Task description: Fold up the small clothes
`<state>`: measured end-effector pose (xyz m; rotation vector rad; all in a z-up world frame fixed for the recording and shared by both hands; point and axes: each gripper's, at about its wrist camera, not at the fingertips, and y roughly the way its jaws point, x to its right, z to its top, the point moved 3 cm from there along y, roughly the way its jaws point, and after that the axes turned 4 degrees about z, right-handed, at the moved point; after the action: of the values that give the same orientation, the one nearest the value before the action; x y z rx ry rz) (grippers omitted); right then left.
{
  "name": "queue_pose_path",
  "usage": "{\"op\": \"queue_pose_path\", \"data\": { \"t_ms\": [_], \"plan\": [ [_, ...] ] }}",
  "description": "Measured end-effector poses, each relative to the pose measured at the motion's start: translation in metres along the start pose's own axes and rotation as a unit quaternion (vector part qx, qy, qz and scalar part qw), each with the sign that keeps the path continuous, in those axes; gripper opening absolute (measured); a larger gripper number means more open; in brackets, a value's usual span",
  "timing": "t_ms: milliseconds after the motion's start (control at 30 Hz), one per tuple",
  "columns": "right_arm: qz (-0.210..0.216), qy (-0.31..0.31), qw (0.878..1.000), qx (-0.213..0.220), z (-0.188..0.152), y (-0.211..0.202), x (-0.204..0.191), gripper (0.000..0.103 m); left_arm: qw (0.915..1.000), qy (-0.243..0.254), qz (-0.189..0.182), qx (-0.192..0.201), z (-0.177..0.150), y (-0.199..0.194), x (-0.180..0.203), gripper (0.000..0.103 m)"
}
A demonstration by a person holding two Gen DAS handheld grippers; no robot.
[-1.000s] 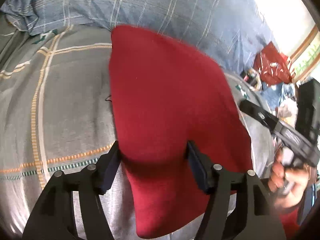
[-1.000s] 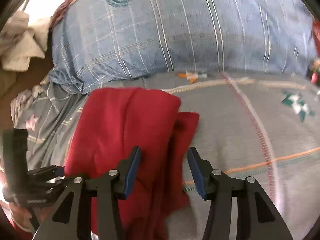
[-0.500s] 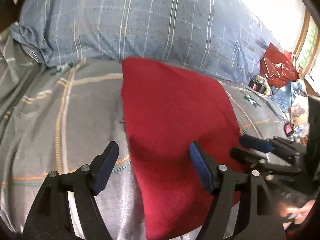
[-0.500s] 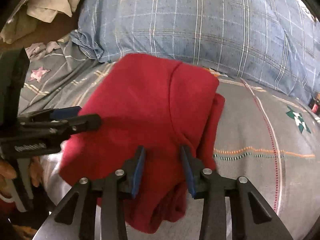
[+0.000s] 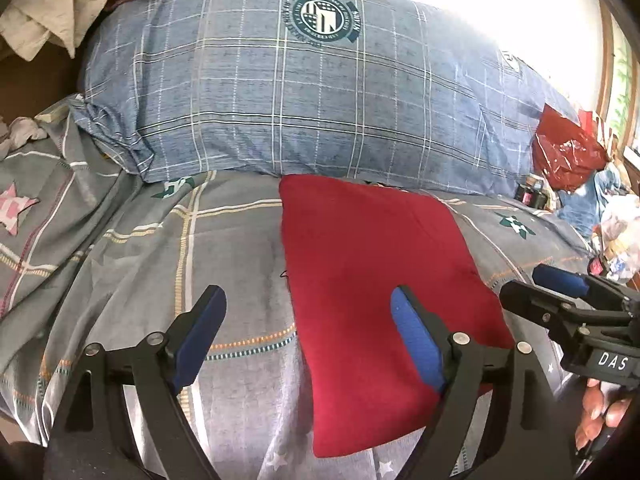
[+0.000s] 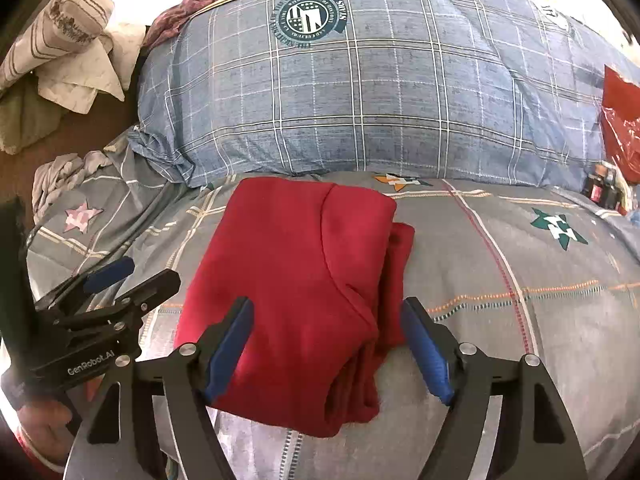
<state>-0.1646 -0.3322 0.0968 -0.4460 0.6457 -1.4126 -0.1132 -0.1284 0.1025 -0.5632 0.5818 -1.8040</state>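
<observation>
A folded dark red knit garment (image 5: 372,280) lies flat on the bed's grey checked cover (image 5: 140,272), its far edge close to the large blue plaid pillow with a round dark-green crest (image 5: 320,92) that runs across the head of the bed. In the right wrist view the same garment (image 6: 296,276) shows a smooth top layer with a curved seam, and along its right side the stacked lower layers stick out as a narrow strip. The left claw (image 5: 308,340) is wide open and holds nothing: its left blue pad hangs over bare grey cover, its right pad over the near part of the red cloth, so the garment's left edge falls between the two fingers. The right claw (image 6: 326,348) is likewise spread wide and empty, its blue-padded fingers (image 6: 228,348) standing either side of the garment's near right corner; whether they touch the cloth cannot be told. Each claw appears in the other's view, at the side of the garment, with fingers apart. A crumpled red plastic bag (image 5: 568,152) sits at the far right beside the pillow, and pale quilted cloths (image 6: 76,68) are piled at the upper left past the bed.
</observation>
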Motion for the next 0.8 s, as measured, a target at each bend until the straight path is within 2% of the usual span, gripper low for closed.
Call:
{"op": "queue_pose_path", "data": {
  "t_ms": [167,800],
  "plan": [
    [-0.011,0.011,1.000,-0.001,-0.007,0.002,0.001,0.081,0.9997,-0.004,0.017,0.014,-0.001,-0.004,-0.005,0.085],
    [-0.018,0.020,0.999,-0.020,-0.014,0.021,-0.004,0.085,0.9989,0.002,0.046,0.010,-0.005,0.007,-0.013,0.085]
  ]
}}
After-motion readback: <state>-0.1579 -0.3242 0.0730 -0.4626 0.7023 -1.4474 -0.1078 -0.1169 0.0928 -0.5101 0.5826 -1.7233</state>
